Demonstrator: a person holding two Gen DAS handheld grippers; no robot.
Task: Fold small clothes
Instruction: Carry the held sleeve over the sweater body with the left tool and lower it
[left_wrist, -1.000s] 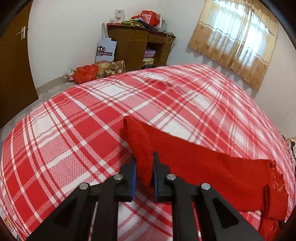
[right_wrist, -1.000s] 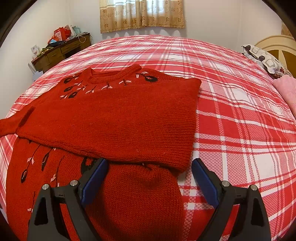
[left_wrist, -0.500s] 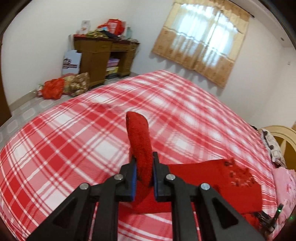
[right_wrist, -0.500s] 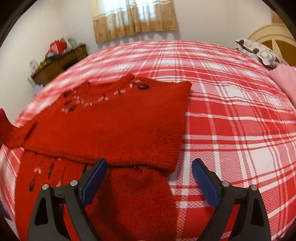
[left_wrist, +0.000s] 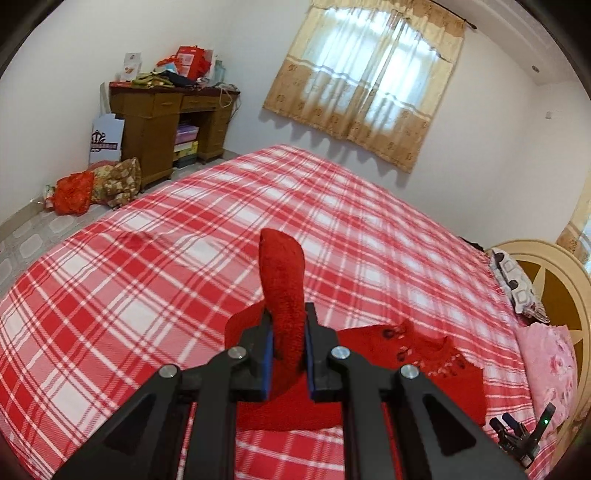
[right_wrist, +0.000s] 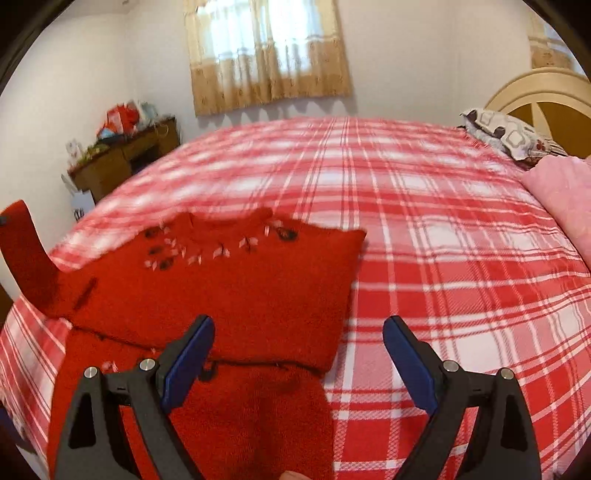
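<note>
A red knitted sweater (right_wrist: 236, 288) with dark and pale embroidery by the neckline lies partly folded on the red-and-white checked bed (right_wrist: 424, 229). My left gripper (left_wrist: 289, 332) is shut on the sweater's sleeve (left_wrist: 282, 280), whose cuff stands up above the pads; the sweater's body (left_wrist: 413, 365) lies below and to the right. In the right wrist view the lifted sleeve (right_wrist: 22, 254) rises at the far left. My right gripper (right_wrist: 298, 358) hovers open above the sweater's lower fold, nothing between its fingers. The right gripper (left_wrist: 521, 432) also shows small at the lower right of the left wrist view.
A wooden desk (left_wrist: 162, 118) piled with items stands by the far wall, with bags (left_wrist: 96, 184) on the floor beside it. A curtained window (left_wrist: 369, 81) is behind the bed. Pillow (right_wrist: 506, 133), pink blanket (right_wrist: 561, 195) and round headboard (right_wrist: 546, 92) sit at the right.
The left gripper has risen with the sleeve, lifting it off the bed until it stands upright. The right gripper has moved up a little and stayed open.
</note>
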